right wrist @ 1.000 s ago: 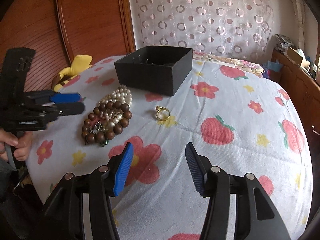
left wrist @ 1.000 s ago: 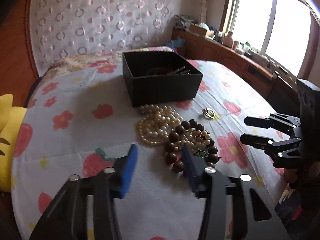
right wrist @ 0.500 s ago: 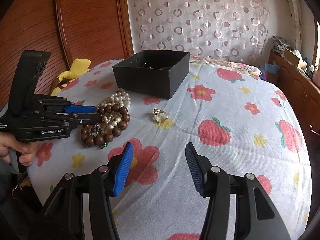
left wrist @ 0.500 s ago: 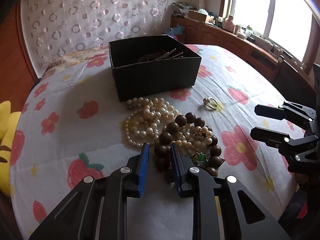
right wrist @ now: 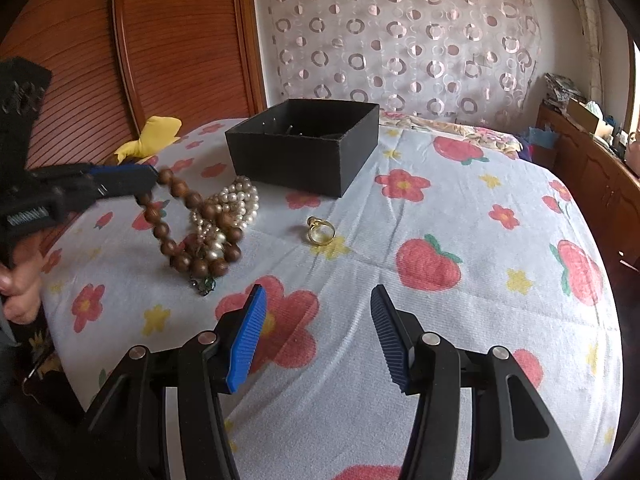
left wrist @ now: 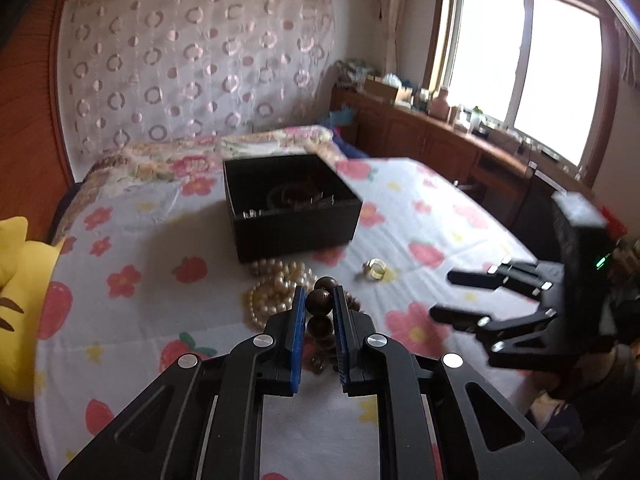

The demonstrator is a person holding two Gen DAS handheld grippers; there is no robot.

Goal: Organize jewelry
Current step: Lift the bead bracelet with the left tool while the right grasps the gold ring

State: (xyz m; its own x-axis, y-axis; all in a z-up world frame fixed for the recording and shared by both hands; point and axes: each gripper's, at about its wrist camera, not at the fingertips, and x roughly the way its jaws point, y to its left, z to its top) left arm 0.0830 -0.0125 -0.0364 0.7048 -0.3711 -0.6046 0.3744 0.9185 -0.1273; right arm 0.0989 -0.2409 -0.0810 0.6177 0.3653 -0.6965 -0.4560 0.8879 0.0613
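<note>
In the left wrist view, the left gripper (left wrist: 317, 306) has its two blue pads pressed against one dark bead of the wooden bead bracelet (left wrist: 319, 303), with more of its beads showing between and just past the fingers. One pearl necklace (left wrist: 276, 292) lies bunched on the floral bedspread (left wrist: 136, 240) just behind the bracelet, close to the front wall of one black box (left wrist: 296, 232), which is open-topped and already holds a few dark and metallic pieces too blurred to name. One gold ring (left wrist: 375, 269) sits on the cloth to the right of the pearls, apart from them. The right gripper (left wrist: 452, 296) appears at the right edge, its two black fingers spread. In the right wrist view, the right gripper (right wrist: 318, 312) hangs over the bedspread (right wrist: 460, 320) with its two ribbed blue pads wide apart and nothing between them. The left gripper (right wrist: 154, 176) reaches in from the left, clamped on the wooden bead bracelet (right wrist: 176, 216), whose upper end is raised off the cloth while its lower beads rest tangled with the pearl necklace (right wrist: 236, 204) and a small green pendant (right wrist: 205, 285). The gold ring (right wrist: 320, 232) lies alone between the pile and the strawberry print, and the black box (right wrist: 304, 148) stands behind. One yellow plush toy (right wrist: 154, 134) sits at the far left edge of the bed.
</note>
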